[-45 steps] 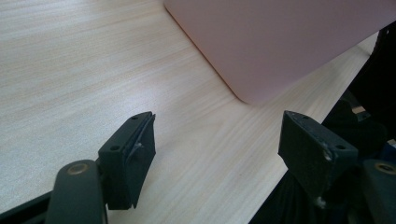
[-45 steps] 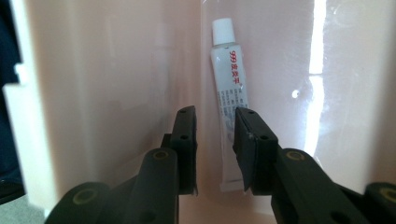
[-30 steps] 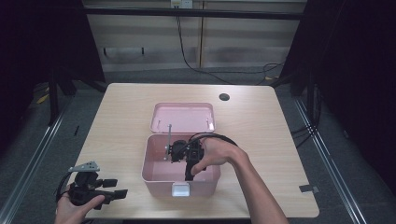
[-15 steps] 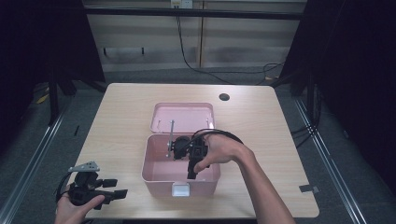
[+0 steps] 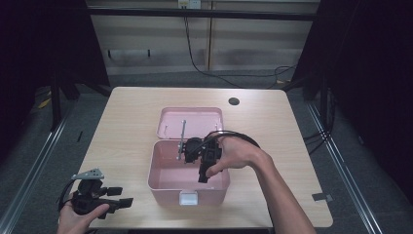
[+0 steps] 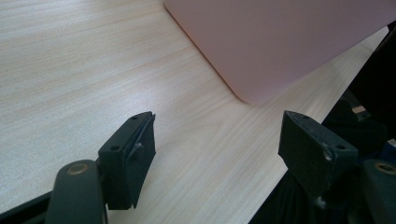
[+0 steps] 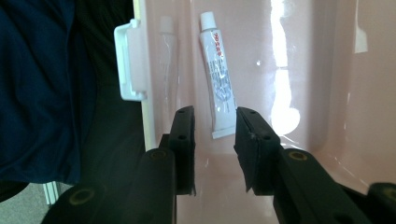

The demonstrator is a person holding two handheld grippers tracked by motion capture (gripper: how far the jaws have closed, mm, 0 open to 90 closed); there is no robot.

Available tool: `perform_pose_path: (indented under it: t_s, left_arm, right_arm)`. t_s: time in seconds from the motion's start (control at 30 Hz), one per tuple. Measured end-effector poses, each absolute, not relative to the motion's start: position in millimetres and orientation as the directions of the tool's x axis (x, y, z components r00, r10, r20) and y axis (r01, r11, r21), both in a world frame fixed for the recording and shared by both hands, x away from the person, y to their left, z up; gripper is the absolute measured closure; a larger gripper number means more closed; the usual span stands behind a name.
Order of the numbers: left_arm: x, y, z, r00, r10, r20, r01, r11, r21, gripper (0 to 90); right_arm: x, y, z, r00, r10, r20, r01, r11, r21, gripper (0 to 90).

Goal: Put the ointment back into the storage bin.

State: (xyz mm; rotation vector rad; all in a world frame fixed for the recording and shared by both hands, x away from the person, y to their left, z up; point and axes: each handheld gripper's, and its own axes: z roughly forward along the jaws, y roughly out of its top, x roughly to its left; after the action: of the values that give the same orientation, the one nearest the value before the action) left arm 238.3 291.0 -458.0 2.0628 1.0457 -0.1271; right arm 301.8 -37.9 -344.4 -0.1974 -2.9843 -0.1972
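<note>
The light wooden rectangular table (image 5: 136, 122) carries an open pink plastic box (image 5: 163, 178) near its front edge. The flat pink lid (image 5: 191, 122) of the box lies back on the table behind it, and a white latch (image 5: 188, 197) sits on the front wall of the box.

The right gripper (image 5: 203, 178) is held by the person's right hand (image 5: 238, 153) above the inside of the box and points down into it. In the right gripper view, its two black jaws stand with a narrow gap between them and hold nothing. They have just been opening a little. A small white tube with a white cap and red print (image 7: 217, 74) lies flat on the pink floor of the box, close to the front wall, the one that carries the latch (image 7: 130, 60). The flat crimped end of the tube is nearest to the right gripper (image 7: 215, 135), just beyond the tips of the jaws and in line with the gap between them. The tube is not between the pads and is free of them.

The left gripper (image 5: 124, 196) rests at the front left corner of the table, well apart from the box. In the left gripper view its jaws are spread wide and empty over the bare wood (image 6: 93, 70), with a corner of the pink box (image 6: 280, 42) farther ahead.
</note>
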Motion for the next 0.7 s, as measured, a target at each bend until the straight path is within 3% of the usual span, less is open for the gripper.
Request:
perform_pose_path:
  t_s: [0.7]
  left_arm:
    - [238.5,290.9,-458.2,0.652,0.635,-0.414,0.716,-0.338,0.610,27.1]
  right_arm:
    - [290.8,-70.8,-316.5,-0.979,0.170,0.109,0.185,0.972,0.143,67.1]
